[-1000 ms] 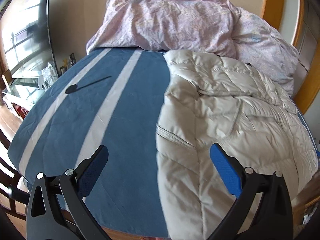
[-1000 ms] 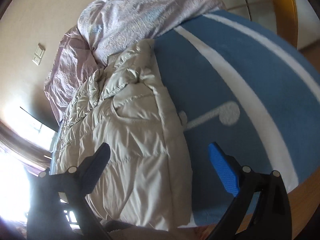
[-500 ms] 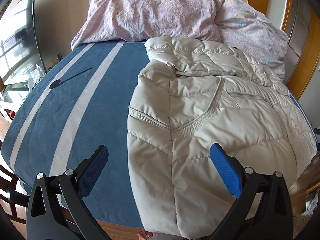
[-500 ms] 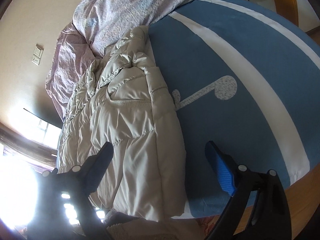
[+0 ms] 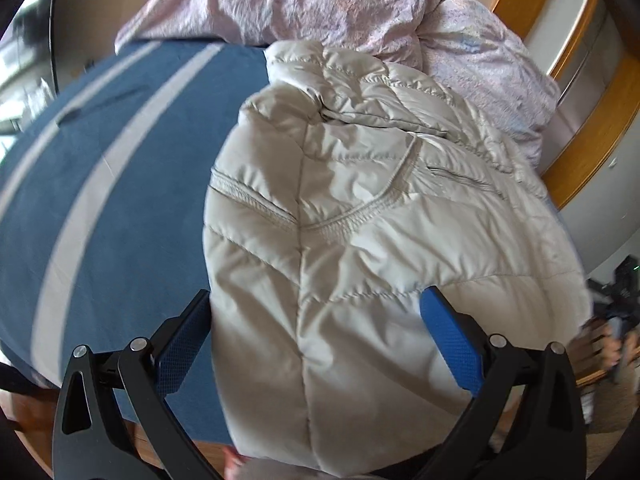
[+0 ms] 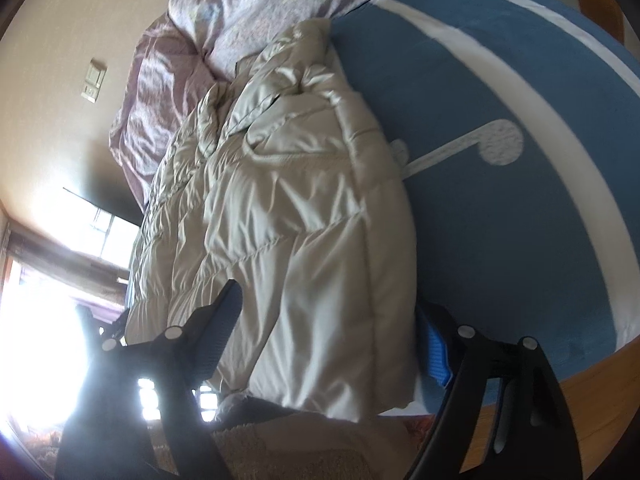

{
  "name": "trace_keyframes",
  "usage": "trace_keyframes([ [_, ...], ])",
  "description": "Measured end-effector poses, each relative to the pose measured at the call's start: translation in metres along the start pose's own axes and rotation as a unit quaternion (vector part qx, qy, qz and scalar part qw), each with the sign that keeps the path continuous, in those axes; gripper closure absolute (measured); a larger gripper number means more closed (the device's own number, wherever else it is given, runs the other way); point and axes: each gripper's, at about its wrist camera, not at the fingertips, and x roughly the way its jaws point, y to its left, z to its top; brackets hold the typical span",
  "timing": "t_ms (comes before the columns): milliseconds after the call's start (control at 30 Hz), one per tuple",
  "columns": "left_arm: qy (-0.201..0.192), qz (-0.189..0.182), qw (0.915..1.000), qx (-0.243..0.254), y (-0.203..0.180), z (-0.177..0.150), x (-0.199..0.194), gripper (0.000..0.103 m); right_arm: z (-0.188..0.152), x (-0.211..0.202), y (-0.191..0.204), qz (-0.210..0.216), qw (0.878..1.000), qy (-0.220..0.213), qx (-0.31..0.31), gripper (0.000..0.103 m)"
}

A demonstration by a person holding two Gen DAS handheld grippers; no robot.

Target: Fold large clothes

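Observation:
A cream quilted puffer jacket (image 5: 360,220) lies spread on a blue bed cover with white stripes (image 5: 100,200); its hem hangs over the near edge of the bed. My left gripper (image 5: 316,336) is open, its blue-padded jaws standing either side of the jacket's lower part. The jacket also shows in the right wrist view (image 6: 288,220), along the left part of the cover (image 6: 500,240). My right gripper (image 6: 332,340) is open too, jaws astride the jacket's hem; its right pad is partly hidden behind the fabric.
A bunched pink floral duvet (image 5: 320,4) lies at the head of the bed, touching the jacket's collar. A wooden frame (image 5: 592,128) stands at the right. A bright window (image 6: 48,280) glares at the left of the right wrist view.
Both grippers have moved in toward the jacket, so its lower part now lies between each pair of jaws. Both stay open. The jacket has not moved.

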Motion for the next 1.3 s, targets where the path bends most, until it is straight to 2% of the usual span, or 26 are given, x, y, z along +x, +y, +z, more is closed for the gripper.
trace_keyframes([
  [267, 0.007, -0.07, 0.9953, -0.066, 0.019, 0.004, -0.004, 0.009, -0.001, 0.003, -0.001, 0.026, 0.999, 0.041, 0.009, 0.025],
  [367, 0.02, -0.109, 0.9882, -0.105, 0.037, 0.012, -0.003, 0.01, 0.0, 0.004, -0.007, 0.051, 0.996, 0.061, 0.028, 0.025],
  [533, 0.05, -0.155, 0.978, -0.131, 0.046, 0.017, 0.002, 0.01, 0.003, 0.007, -0.009, 0.072, 0.994, 0.071, 0.039, 0.026],
  [700, 0.06, -0.163, 0.9761, -0.131, 0.042, 0.017, 0.005, 0.01, 0.006, 0.012, -0.005, 0.067, 0.995, 0.064, 0.034, 0.03],
  [767, 0.065, -0.165, 0.9755, -0.13, 0.041, 0.016, 0.004, 0.01, 0.005, 0.013, -0.003, 0.06, 0.995, 0.069, 0.027, 0.037],
  [867, 0.09, -0.147, 0.9775, -0.121, 0.041, 0.013, -0.002, 0.017, 0.003, 0.012, -0.005, 0.058, 0.995, 0.073, 0.03, 0.04],
  [1067, 0.146, -0.112, 0.9768, -0.109, 0.038, 0.004, -0.012, 0.021, 0.003, 0.012, -0.005, 0.05, 0.996, 0.075, 0.027, 0.04],
  [1200, 0.162, -0.135, 0.9711, -0.112, 0.03, 0.005, -0.003, 0.021, 0.002, 0.012, -0.005, 0.054, 0.995, 0.077, 0.025, 0.039],
  [1300, 0.154, -0.152, 0.9688, -0.121, 0.029, 0.004, -0.001, 0.021, 0.0, 0.013, -0.004, 0.064, 0.995, 0.069, 0.03, 0.039],
])
